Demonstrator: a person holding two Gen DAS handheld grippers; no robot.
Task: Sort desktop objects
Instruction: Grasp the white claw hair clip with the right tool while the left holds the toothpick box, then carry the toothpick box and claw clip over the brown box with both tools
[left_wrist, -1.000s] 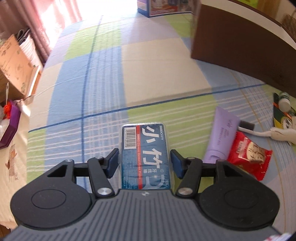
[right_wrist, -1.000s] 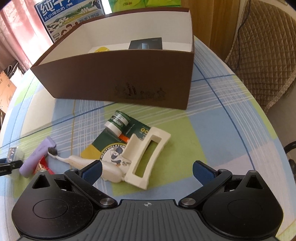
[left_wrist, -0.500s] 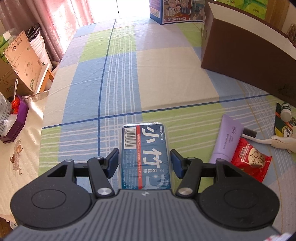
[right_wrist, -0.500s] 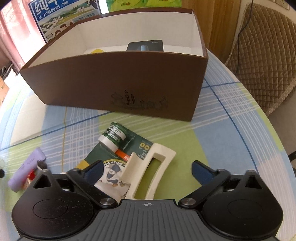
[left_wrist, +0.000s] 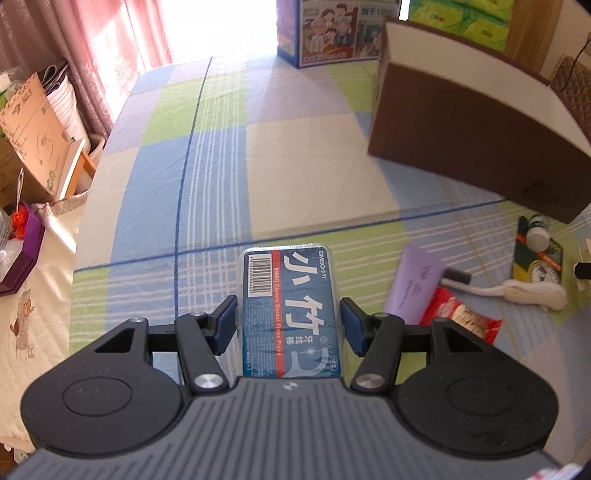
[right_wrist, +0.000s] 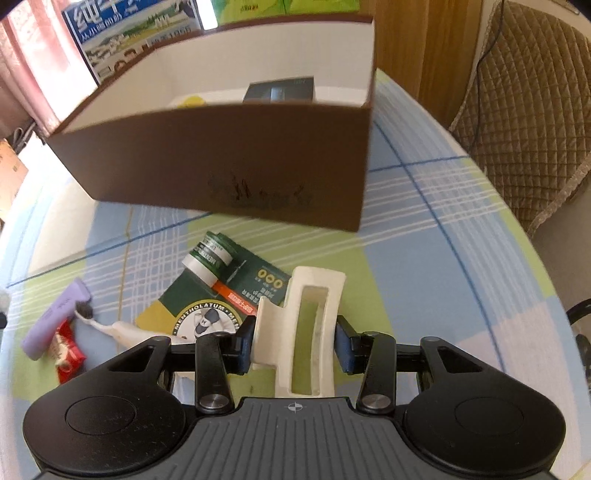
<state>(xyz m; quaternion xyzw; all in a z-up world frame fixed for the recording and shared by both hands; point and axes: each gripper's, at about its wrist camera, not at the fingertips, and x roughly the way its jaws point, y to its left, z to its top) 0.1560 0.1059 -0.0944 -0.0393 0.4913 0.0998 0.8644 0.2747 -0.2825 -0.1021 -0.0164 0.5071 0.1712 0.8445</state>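
The fingers (left_wrist: 226, 325) of the left gripper (left_wrist: 289, 325) are closed on a blue box of floss picks (left_wrist: 290, 314), held well to the left of the brown box (right_wrist: 229, 162). A cream hair clip (right_wrist: 306, 332) is clamped in the right gripper (right_wrist: 293, 347), just in front of the brown box. A purple tube (right_wrist: 55, 319), a toothbrush (left_wrist: 517, 290) and a red packet (left_wrist: 461, 315) lie in front of it; a dark item, perhaps a case, is seen inside.
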